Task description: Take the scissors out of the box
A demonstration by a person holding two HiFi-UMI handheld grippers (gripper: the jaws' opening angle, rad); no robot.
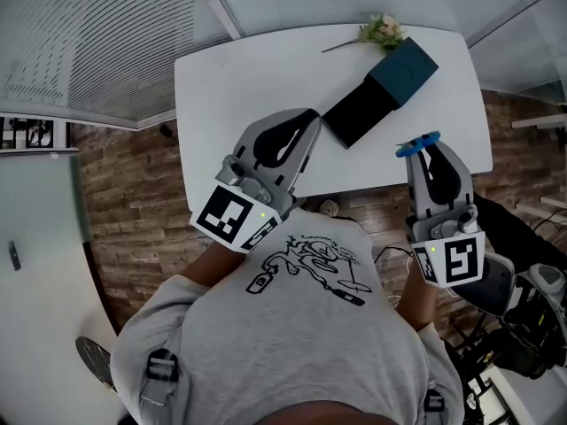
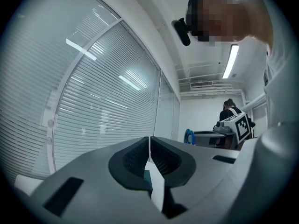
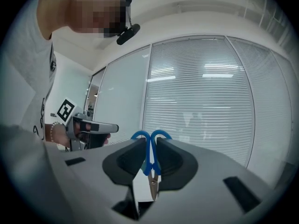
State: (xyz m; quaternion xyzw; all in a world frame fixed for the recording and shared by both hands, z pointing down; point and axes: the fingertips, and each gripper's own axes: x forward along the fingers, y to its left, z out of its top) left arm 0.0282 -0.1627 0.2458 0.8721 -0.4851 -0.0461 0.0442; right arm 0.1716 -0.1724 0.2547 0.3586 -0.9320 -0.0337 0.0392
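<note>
2 grippers in play, only 1 has anything in it. The right gripper (image 1: 423, 149) has its fingers pinching the scissors (image 3: 150, 160): in the right gripper view the blue handle loops poke out past the fingertips and the metal blades point back toward the camera, clamped between the 2 pads. From the head view those scissors are out of the box (image 1: 403, 69) and well apart from it, at about 5 o'clock from it, just off the near right corner of the white table (image 1: 230, 87) and over the wood floor (image 1: 133, 202).

The box itself lies on the table at roughly 1 o'clock in the head view. It's dark teal, with a black part (image 1: 359, 112) reaching out of it toward 7 o'clock. A little sprig of flowers (image 1: 381, 32) lies just beside the box at its 11 o'clock.

The left gripper (image 1: 310, 118) sits over the near edge of the table, about 8 o'clock from the black part and close to it. Its fingers are pressed together with only a thin slit between them and nothing held. The person's grey printed t-shirt (image 1: 301, 326) fills the bottom of the head view.
</note>
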